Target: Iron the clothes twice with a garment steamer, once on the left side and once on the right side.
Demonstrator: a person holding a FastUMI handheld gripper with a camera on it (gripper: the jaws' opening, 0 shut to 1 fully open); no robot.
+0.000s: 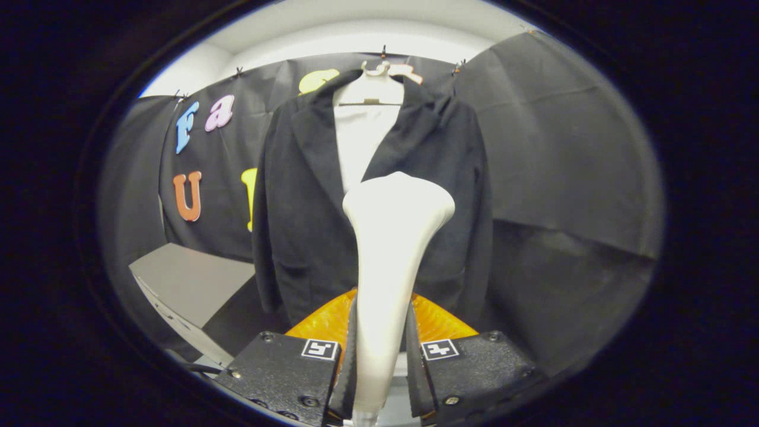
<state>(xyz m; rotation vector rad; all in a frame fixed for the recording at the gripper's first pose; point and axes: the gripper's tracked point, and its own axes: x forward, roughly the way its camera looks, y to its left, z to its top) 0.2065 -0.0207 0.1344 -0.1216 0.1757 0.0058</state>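
Garment steamer point(388, 261) stands upright, clamped by its handle between both fingers of the gripper point(379, 367), so its head faces the black jacket point(308, 225). Jacket hangs on a hanger point(379, 71) just beyond the steamer, front open for 2 passes.

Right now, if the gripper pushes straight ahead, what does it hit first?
Probably the black jacket on its hanger: the gripper is shut on the white steamer, whose head points at the jacket's front. Gap unclear.
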